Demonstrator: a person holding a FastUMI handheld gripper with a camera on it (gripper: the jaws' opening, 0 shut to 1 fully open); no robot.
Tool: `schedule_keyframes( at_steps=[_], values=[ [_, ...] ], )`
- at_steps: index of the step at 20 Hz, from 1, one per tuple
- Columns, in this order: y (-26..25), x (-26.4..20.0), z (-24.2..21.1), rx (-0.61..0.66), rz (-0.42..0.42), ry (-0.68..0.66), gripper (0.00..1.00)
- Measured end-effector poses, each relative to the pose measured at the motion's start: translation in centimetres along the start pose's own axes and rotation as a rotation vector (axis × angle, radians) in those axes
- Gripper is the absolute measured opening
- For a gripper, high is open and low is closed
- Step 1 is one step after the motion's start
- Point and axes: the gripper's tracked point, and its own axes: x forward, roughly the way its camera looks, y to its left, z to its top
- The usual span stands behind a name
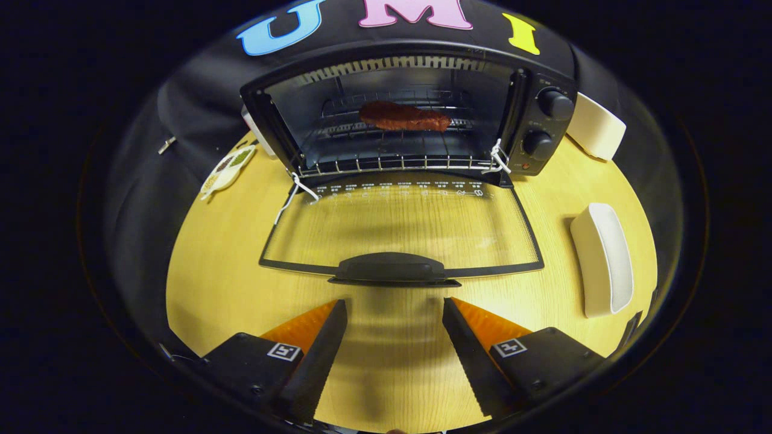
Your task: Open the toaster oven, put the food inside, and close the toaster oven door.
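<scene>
A black toaster oven (546,123) stands at the back of the wooden table, its glass door (398,226) folded down flat toward me. A brown piece of food (403,117) lies on the wire rack (386,160) inside the oven. The door's black handle (392,269) sits just ahead of my fingers. My gripper (395,307) is open, with nothing between the fingers, and hovers over bare table just short of the handle.
A white oblong dish (603,259) lies on the table right of the door. Another white object (596,126) stands beside the oven's right side. A small white dish with seasonings (228,169) sits left of the oven. Two knobs (555,103) are on the oven's right panel.
</scene>
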Motion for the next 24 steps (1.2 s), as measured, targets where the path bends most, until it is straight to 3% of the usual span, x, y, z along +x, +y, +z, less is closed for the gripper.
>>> schedule_keyframes(
  at_steps=[7,16,24],
  values=[
    [-1.4,1.5,0.9,0.009,-0.092,0.0,0.96],
    [-1.1,-2.0,3.0,-0.01,-0.058,-0.097,0.97],
    [-0.4,-5.7,8.9,-0.057,-0.027,-0.25,0.99]
  ],
)
